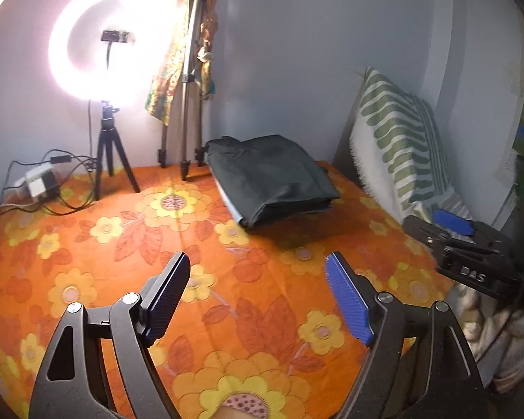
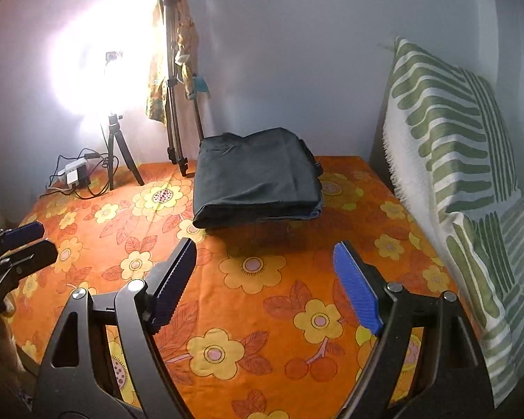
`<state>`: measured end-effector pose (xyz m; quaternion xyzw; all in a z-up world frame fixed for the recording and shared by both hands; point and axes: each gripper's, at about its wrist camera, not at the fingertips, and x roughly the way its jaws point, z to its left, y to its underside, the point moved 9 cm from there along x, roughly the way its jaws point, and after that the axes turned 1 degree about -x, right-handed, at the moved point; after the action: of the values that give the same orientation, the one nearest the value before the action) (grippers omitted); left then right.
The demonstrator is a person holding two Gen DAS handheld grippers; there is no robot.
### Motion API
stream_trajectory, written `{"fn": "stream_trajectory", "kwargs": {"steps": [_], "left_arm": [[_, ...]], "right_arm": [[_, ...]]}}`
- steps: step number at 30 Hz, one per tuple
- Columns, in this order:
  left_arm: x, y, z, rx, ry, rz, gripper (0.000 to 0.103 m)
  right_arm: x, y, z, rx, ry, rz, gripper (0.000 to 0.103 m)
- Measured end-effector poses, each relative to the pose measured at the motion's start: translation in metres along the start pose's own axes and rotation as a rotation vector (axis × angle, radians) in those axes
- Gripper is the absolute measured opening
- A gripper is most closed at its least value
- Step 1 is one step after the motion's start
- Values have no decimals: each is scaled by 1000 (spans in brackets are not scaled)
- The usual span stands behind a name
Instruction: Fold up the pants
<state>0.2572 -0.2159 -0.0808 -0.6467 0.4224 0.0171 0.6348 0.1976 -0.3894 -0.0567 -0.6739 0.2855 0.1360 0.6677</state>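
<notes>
The left tool (image 1: 256,269) is held wide open, with nothing between its blue pads. The right tool (image 2: 265,258) is held wide open too, and nothing is gripped. The dark pants (image 2: 256,178) are seen folded into a thick pile on the orange flowered bed cover (image 2: 248,314), ahead of both tools and apart from them, near the wall. The pile is judged nearer to the right tool. The folding looks done.
</notes>
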Motion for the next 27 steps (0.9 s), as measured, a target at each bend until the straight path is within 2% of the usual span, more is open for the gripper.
{"fn": "stream_trajectory", "kwargs": {"steps": [4, 12, 27], "left_arm": [[-7, 6, 2, 1, -22, 5, 80], [-15, 8, 0, 31, -72, -5, 80], [-20, 14, -10, 82, -84, -9, 81]], "right_arm": [[-6, 13, 2, 12, 12, 8, 87], [-9, 29, 7, 32, 41, 18, 87], [-14, 20, 14, 17, 50, -1, 88]]}}
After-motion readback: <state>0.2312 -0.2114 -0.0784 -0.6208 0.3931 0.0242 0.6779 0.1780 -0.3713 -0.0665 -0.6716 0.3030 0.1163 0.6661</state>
